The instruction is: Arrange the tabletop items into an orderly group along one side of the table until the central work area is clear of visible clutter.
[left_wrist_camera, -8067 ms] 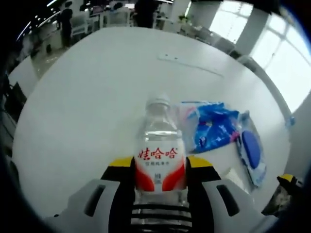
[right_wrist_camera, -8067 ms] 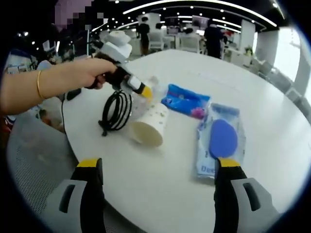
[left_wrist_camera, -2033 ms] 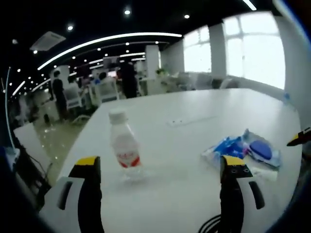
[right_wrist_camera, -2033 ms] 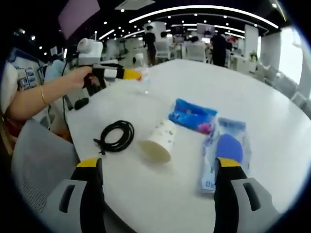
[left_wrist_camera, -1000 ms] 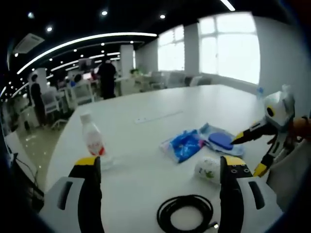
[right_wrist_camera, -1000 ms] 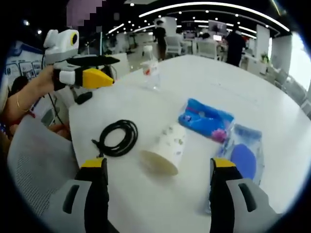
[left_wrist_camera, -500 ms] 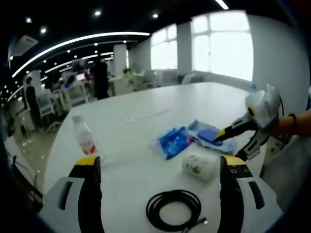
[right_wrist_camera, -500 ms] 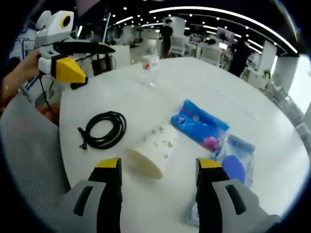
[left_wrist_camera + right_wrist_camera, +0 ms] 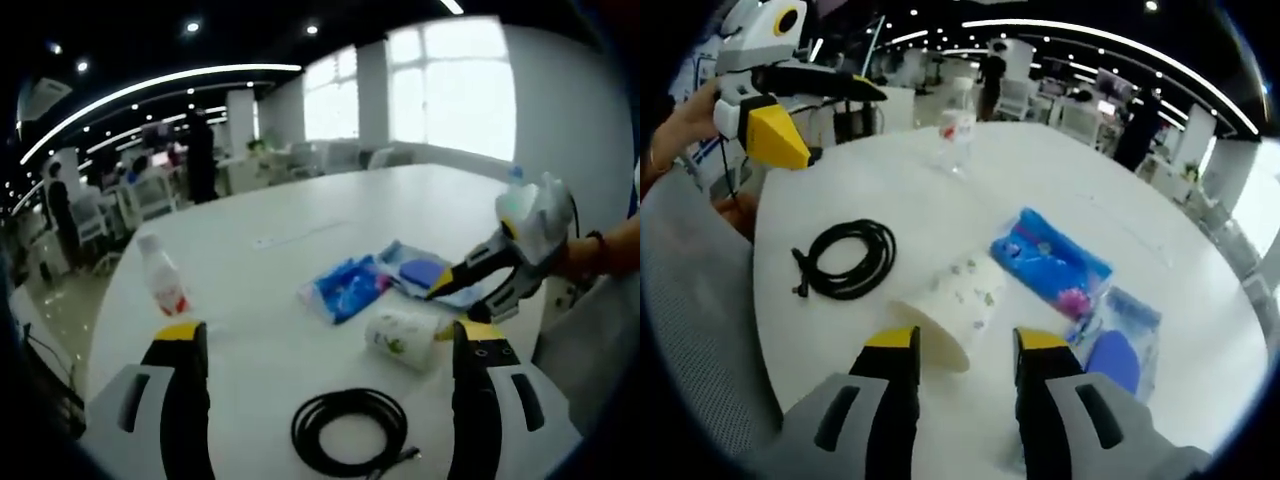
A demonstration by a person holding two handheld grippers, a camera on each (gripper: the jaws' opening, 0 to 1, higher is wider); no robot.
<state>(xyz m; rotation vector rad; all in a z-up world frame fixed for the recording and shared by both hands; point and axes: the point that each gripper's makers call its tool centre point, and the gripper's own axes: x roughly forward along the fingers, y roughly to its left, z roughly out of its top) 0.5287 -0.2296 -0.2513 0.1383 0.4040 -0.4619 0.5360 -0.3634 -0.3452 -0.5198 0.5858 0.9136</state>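
Observation:
A paper cup (image 9: 958, 303) lies on its side on the white table (image 9: 870, 190), its open mouth toward my right gripper (image 9: 966, 345). That gripper hovers just short of the cup's rim, jaws partly narrowed and holding nothing. From the left gripper view, the right gripper (image 9: 440, 288) reaches in from the right, just above the cup (image 9: 402, 338). My left gripper (image 9: 328, 335) stands wide open over the near table edge, above a black cable coil (image 9: 348, 432). A water bottle (image 9: 163, 288) stands upright at the far left. A blue packet (image 9: 345, 288) and a bagged blue sponge (image 9: 425, 274) lie behind the cup.
In the right gripper view the left gripper (image 9: 840, 120) is held by a hand at the upper left, beyond the cable coil (image 9: 845, 258). The bottle (image 9: 958, 130) stands far back; the blue packet (image 9: 1050, 262) and sponge bag (image 9: 1115, 350) lie right. Office chairs and people fill the background.
My right gripper's jaws have narrowed and the gripper has come closer to the cup's rim. The left gripper has stayed open and barely shifted.

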